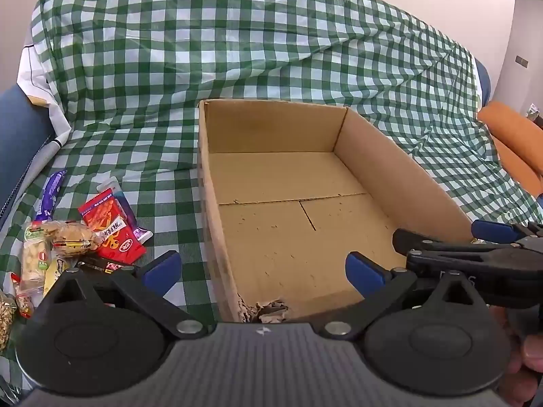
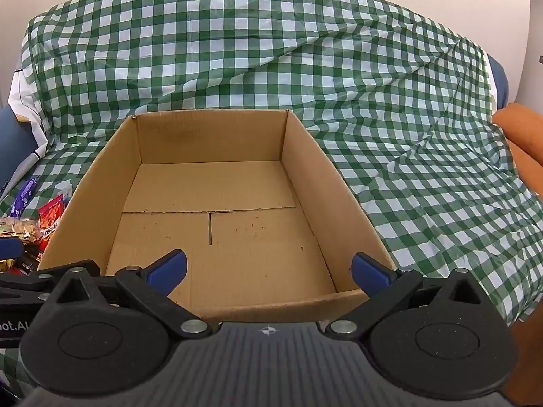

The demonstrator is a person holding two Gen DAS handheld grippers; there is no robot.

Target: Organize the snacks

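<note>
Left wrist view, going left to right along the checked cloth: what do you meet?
Snack pile → cardboard box, nothing in it → right tool, open, at the box's right wall → orange cushion.

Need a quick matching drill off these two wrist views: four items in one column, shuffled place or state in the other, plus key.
Items
1. brown cardboard box
2. red snack packet
3. purple wrapper bar
4. left gripper

Place or state
A. jaws wide open, nothing between them
B. empty, on the green checked cloth
C. lying just left of the box
D. farthest left, beyond the red packet

Pairs: 1-B, 2-C, 3-D, 4-A
</note>
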